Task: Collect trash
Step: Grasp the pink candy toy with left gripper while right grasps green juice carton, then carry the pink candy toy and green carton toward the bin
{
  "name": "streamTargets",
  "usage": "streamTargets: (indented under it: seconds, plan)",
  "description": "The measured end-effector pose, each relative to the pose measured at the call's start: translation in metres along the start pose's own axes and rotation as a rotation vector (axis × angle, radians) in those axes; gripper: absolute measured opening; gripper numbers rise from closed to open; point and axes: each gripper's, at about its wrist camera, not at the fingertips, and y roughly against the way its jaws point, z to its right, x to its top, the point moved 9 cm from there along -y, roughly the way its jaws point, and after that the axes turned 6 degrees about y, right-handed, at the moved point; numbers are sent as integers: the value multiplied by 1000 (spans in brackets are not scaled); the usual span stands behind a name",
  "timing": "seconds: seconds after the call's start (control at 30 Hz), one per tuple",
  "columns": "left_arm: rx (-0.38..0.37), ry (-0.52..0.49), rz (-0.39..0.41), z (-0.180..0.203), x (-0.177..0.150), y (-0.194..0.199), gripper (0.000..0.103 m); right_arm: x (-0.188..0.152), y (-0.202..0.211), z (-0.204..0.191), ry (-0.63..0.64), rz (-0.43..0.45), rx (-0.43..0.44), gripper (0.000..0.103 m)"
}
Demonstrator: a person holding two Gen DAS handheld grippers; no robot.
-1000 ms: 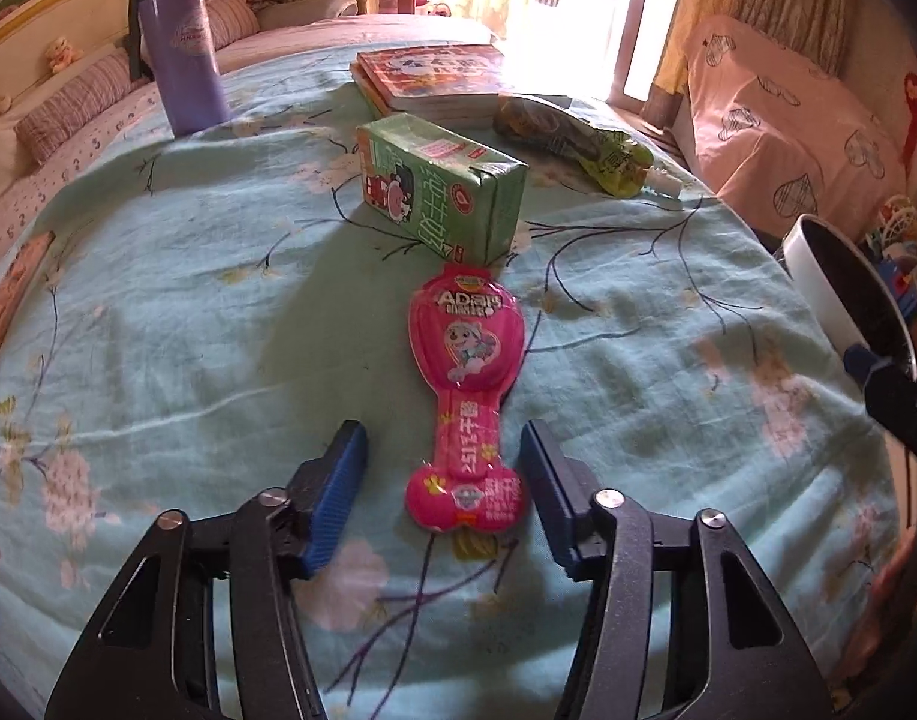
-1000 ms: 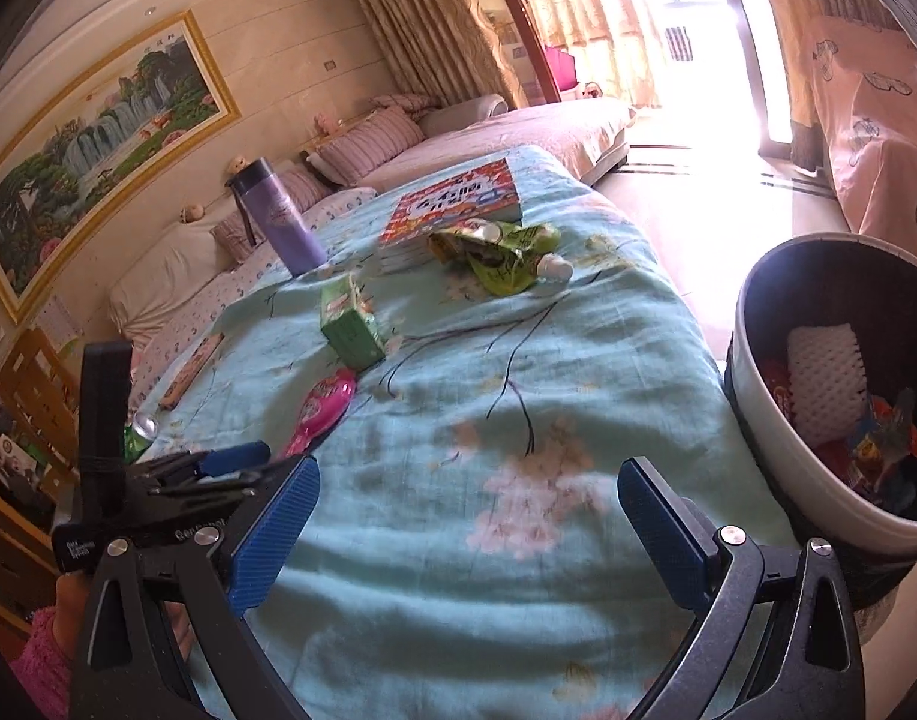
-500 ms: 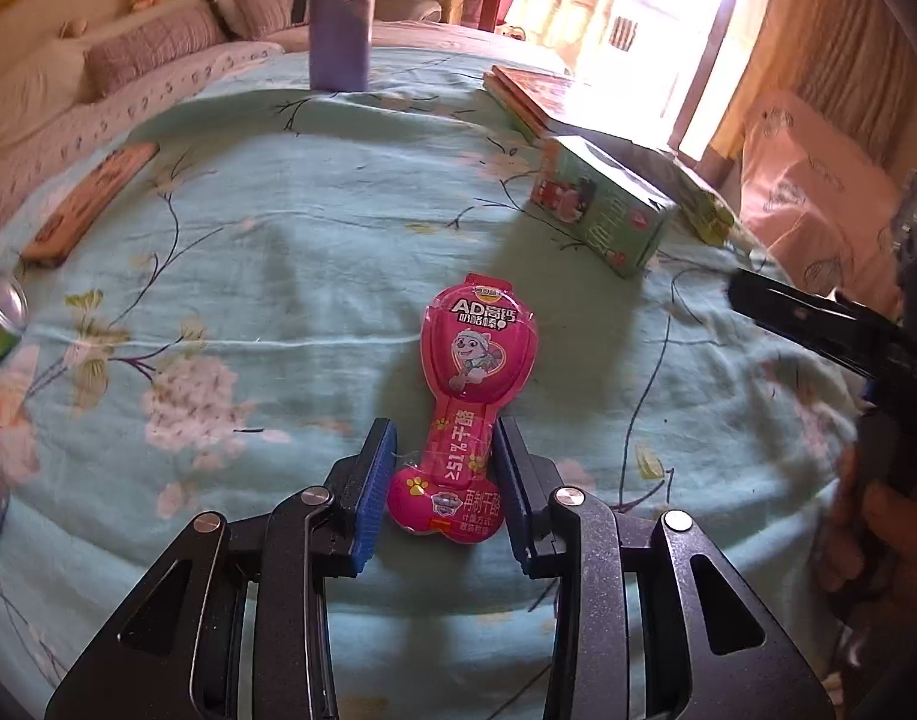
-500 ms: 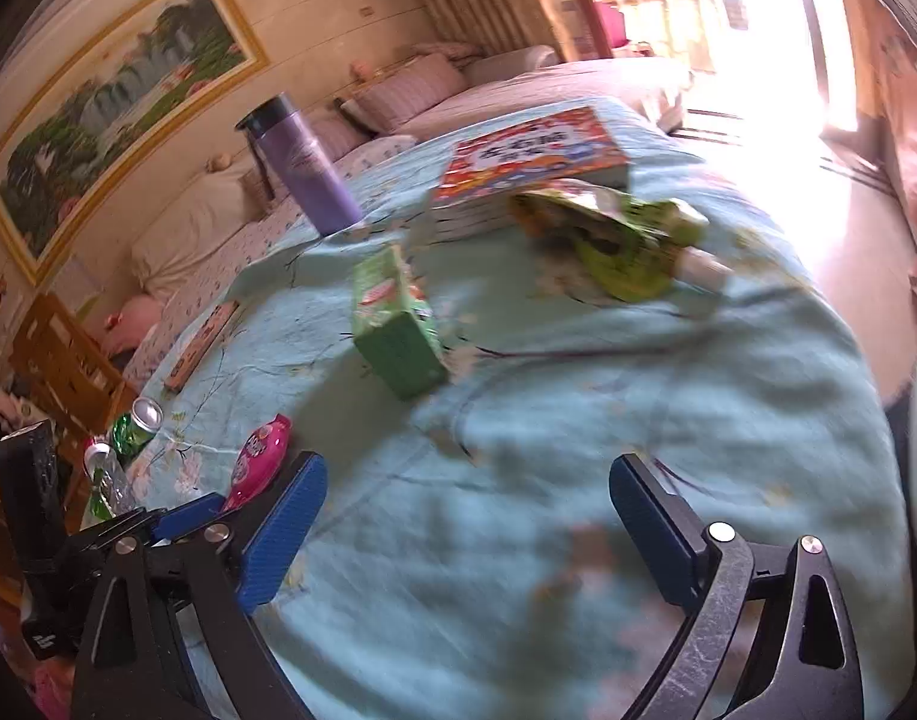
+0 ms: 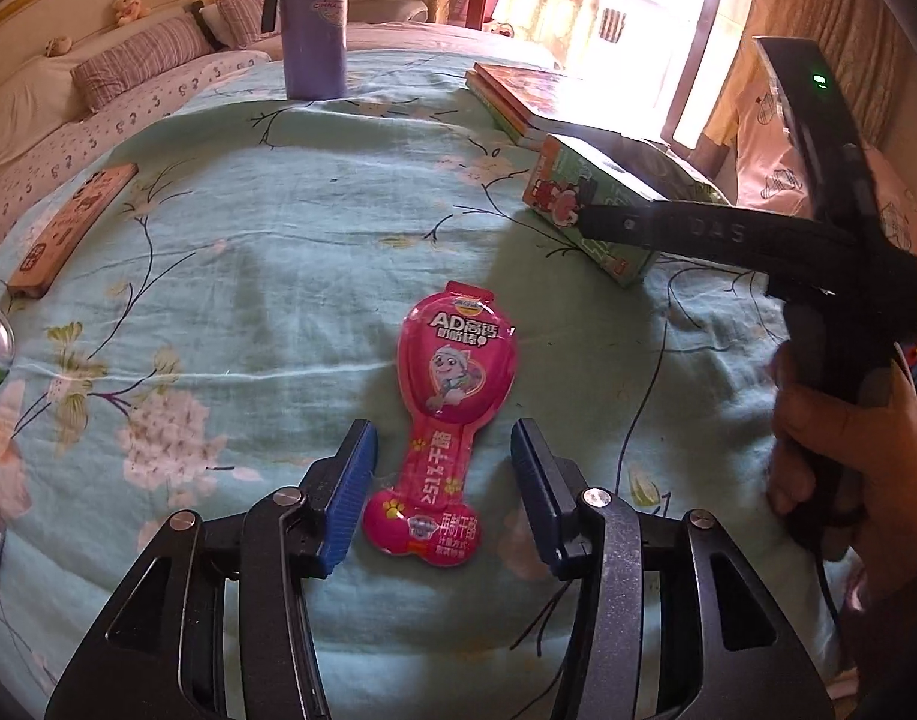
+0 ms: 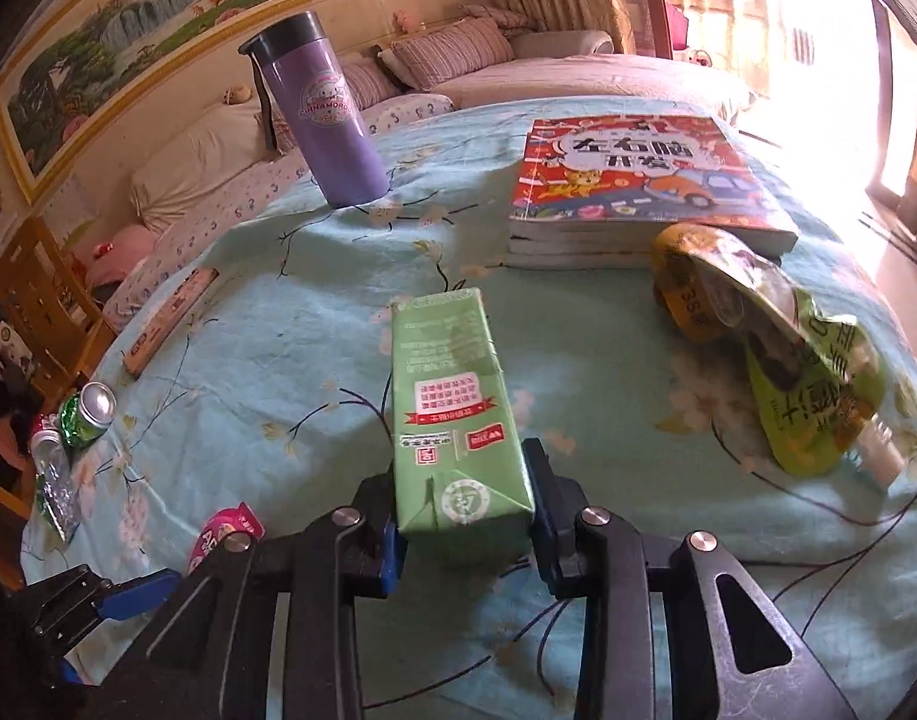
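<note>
A pink bone-shaped snack wrapper lies flat on the teal floral cloth. My left gripper is open, its blue pads either side of the wrapper's narrow end with gaps showing. A green drink carton lies on its side. My right gripper has its pads against both sides of the carton's near end, shut on it. The carton also shows in the left wrist view, partly behind the right gripper's body. A crumpled green and yellow pouch lies to the carton's right.
A purple flask stands at the back. A stack of books lies at the back right. A wooden block, a green can and a small bottle sit along the left edge.
My right gripper has moved in over the cloth and closed around the green carton. My left gripper's pads have spread slightly apart around the pink wrapper.
</note>
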Motion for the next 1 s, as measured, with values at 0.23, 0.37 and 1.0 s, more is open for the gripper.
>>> streamTargets:
  seconds: [0.23,0.37,1.0]
  plan:
    - [-4,-51,-2,14,0,-1,20,-39,47,11,-73,24,1,33]
    - [-64,-54,-2,33,-6,6,19,-66,78,20,-115,47,-5,33]
    - [-180,-191,-12,139,-48,39,19,-135,177,53,-260,159,-82,33]
